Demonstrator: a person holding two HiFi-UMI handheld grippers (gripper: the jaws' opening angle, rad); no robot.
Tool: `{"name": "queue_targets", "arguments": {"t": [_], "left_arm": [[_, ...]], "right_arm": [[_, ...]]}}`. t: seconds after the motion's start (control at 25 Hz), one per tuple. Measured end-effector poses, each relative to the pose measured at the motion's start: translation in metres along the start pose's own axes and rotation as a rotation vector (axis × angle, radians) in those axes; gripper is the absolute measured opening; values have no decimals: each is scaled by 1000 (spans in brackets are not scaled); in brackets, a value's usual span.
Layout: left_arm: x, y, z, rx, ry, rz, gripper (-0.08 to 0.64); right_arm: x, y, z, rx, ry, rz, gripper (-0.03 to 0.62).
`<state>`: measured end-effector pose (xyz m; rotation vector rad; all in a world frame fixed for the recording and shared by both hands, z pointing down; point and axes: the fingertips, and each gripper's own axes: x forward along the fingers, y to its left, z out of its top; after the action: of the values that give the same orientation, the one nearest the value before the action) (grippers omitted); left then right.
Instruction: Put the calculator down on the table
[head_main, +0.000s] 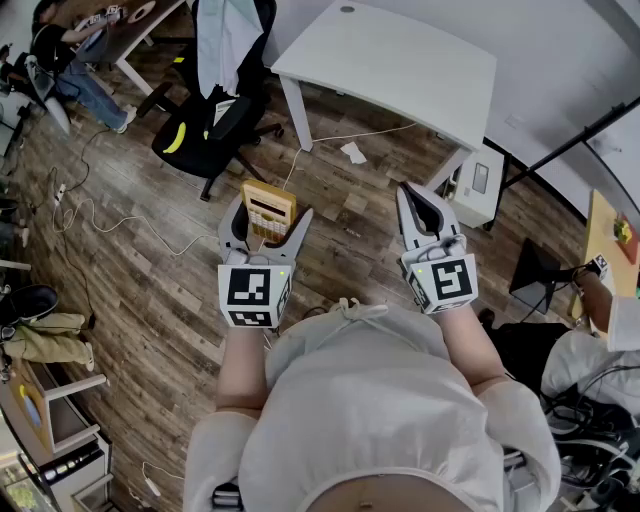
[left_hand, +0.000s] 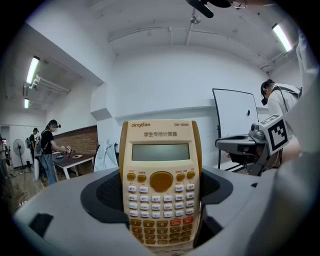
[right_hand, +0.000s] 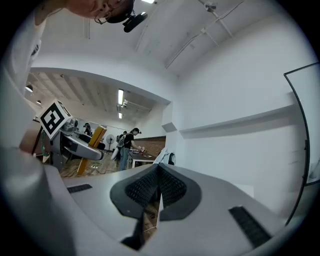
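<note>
An orange-and-cream calculator (head_main: 268, 208) stands upright between the jaws of my left gripper (head_main: 265, 228), held in the air above the wooden floor. In the left gripper view the calculator (left_hand: 160, 175) faces the camera with its screen up, and both pads press on its side edges. My right gripper (head_main: 421, 205) is level beside it, its jaws shut together with nothing between them. In the right gripper view the pads (right_hand: 170, 189) meet at the centre. The white table (head_main: 400, 60) lies ahead, beyond both grippers.
A black office chair (head_main: 210, 130) with a jacket over it stands left of the table. Under the table's right end sits a white box (head_main: 478, 185). Cables (head_main: 100, 215) trail across the floor. People work at a desk (head_main: 120, 25) far left, and another person (head_main: 610, 320) is at the right.
</note>
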<state>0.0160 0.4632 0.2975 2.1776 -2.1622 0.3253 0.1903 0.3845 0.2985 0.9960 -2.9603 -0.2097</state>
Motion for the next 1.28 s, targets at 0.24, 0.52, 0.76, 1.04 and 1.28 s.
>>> {"name": "queue_targets", "arguments": {"t": [0.24, 0.52, 0.76, 1.04, 1.28], "left_arm": [[-1, 8, -1, -4, -6, -6, 408], [-3, 24, -7, -31, -9, -20, 408], [6, 37, -23, -67, 24, -28, 408], [45, 52, -36, -78, 56, -25, 408], [109, 62, -26, -91, 66, -8, 408]], "right_arm": [[7, 6, -1, -6, 8, 0, 0], [17, 16, -1, 28, 4, -15, 3], [33, 16, -17, 77, 48, -36, 5], [71, -2, -36, 86, 76, -22, 5], [124, -45, -50, 77, 86, 24, 5]]}}
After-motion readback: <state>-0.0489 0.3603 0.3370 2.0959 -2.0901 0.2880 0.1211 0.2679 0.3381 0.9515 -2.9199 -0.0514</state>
